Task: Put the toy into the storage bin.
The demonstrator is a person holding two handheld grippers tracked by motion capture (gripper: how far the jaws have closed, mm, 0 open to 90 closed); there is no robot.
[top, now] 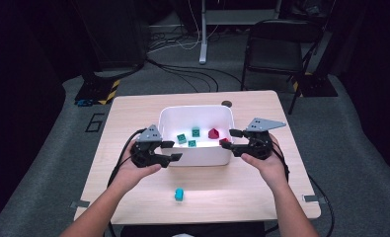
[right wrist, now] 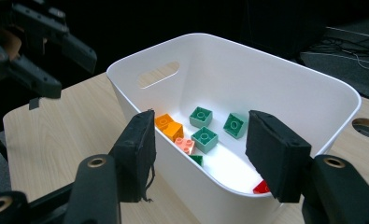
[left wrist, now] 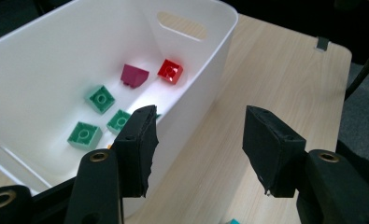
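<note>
The white bin (top: 196, 157) sat in the middle of the wooden table (top: 261, 197), its long axis running across in front of me from left to right, open side up, with a slot handle cut in each short end. No brand, label or lettering could be read on it or on the blocks; the only writing I could make out was a figure like a 6 marked on the floor (top: 95, 122) off the table's far left corner.

Inside the bin lay three green blocks (left wrist: 100, 99) studs up, a dark red sloped block (left wrist: 134, 75) and a bright red block (left wrist: 170, 71) toward my right end. From my right gripper's view I also saw an orange block (right wrist: 168, 125) and a pale pink one (right wrist: 185, 145) against the near wall.

My left gripper (top: 172, 151) was at the bin's left end, jaws pointing right along its length and about half open — one jaw over the rim, the other outside above the table, gripping nothing. My right gripper (top: 228, 138) was at the opposite end, jaws pointing left, spread wide with the rim between them and not pressing on it.

A small blue block (top: 178, 194) lay apart on the table, nearer to me than the bin.
</note>
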